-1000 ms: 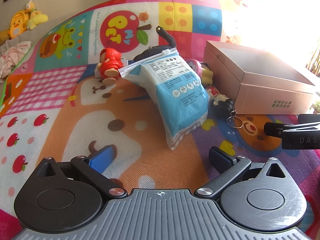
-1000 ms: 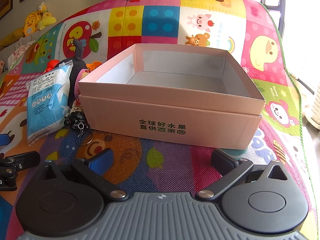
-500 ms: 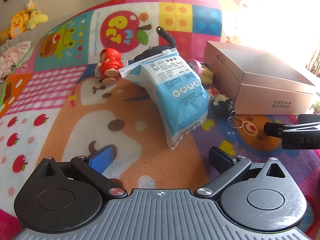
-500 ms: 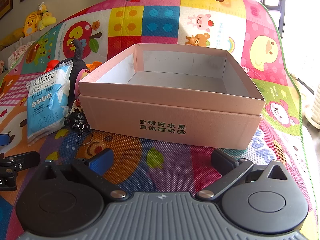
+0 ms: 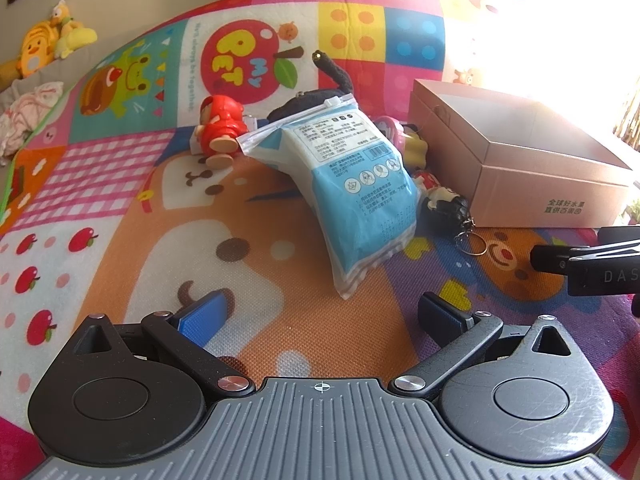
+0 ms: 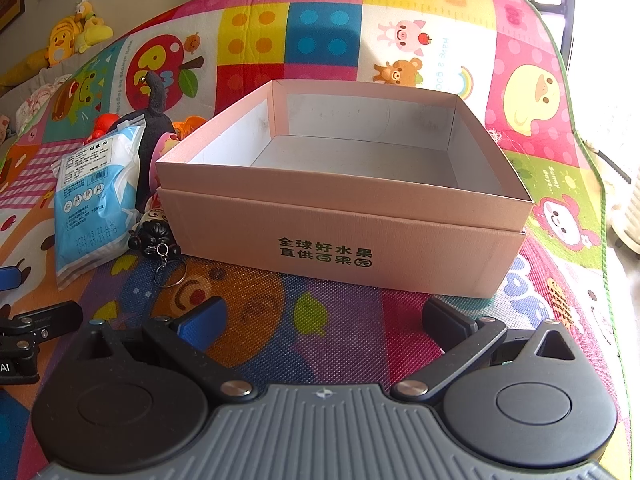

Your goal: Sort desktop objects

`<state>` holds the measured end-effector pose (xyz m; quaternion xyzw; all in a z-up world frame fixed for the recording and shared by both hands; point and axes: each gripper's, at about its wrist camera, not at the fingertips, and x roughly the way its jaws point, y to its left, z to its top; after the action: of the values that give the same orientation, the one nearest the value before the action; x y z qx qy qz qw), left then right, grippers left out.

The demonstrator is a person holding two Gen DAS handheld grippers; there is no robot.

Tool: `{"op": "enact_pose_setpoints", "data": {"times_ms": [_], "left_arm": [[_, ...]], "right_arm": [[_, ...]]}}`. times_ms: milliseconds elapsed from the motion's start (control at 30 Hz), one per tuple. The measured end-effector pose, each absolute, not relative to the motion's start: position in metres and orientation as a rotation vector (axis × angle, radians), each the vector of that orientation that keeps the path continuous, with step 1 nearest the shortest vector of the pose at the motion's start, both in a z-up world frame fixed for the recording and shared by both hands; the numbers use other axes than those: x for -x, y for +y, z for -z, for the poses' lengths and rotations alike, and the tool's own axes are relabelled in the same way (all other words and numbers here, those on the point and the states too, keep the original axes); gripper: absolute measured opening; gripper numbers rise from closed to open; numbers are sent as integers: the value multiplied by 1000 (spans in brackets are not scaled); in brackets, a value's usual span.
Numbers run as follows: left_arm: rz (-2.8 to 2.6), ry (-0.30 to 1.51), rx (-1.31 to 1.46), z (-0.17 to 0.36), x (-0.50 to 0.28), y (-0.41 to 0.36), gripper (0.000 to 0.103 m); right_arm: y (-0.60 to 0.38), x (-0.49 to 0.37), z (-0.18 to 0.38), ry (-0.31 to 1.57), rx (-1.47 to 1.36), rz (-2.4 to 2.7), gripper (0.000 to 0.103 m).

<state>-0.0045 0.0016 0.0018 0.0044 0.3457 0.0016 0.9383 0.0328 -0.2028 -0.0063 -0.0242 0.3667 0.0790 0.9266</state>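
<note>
Left hand-held gripper (image 5: 320,312): mine, low in the left wrist frame, jaws spread wide with nothing between them. I hold it back from the pile so the whole heap stays in sight before I choose.

Right hand-held gripper (image 6: 324,320): also spread and empty, at the bottom of the right wrist frame, facing the box front, I judge so it is ready to receive or guide things in.

Pink box (image 6: 400,240): centre of the right wrist frame, right of centre in the left one, open-topped and bare inside. It stands beside the pile, which makes it the likely place for sorted things.

Blue-and-white bag (image 5: 360,184): centre of the left wrist frame, leaning up against the black plush toy (image 5: 332,72) behind it. It lies over part of the heap, so I judge it should come off first.

Red figurine (image 5: 218,132): left of the bag's top edge, lying on its side, free to pick.

Black keychain figure (image 5: 444,206): between the bag and the box corner, its ring (image 5: 474,246) flat on the play mat (image 5: 120,184). Small and low, it may call for a careful pinch.

Progress: nothing sorted yet, by my reading.
</note>
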Motion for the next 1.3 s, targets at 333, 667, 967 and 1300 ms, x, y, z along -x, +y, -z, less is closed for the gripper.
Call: {"op": "enact_pose_setpoints", "data": {"times_ms": [333, 667, 967, 1300], "left_arm": [[25, 733, -18, -3, 4, 3, 103], [60, 728, 31, -10, 8, 9, 103], [-87, 673, 23, -29, 0, 27, 103], [-183, 708, 87, -32, -6, 67, 103]], "right_arm": [[-200, -9, 4, 773, 54, -144, 103], [-199, -10, 2, 778, 61, -167, 103], [-156, -6, -9, 692, 202, -349, 78], [-72, -6, -6, 460, 606, -391, 36]]}}
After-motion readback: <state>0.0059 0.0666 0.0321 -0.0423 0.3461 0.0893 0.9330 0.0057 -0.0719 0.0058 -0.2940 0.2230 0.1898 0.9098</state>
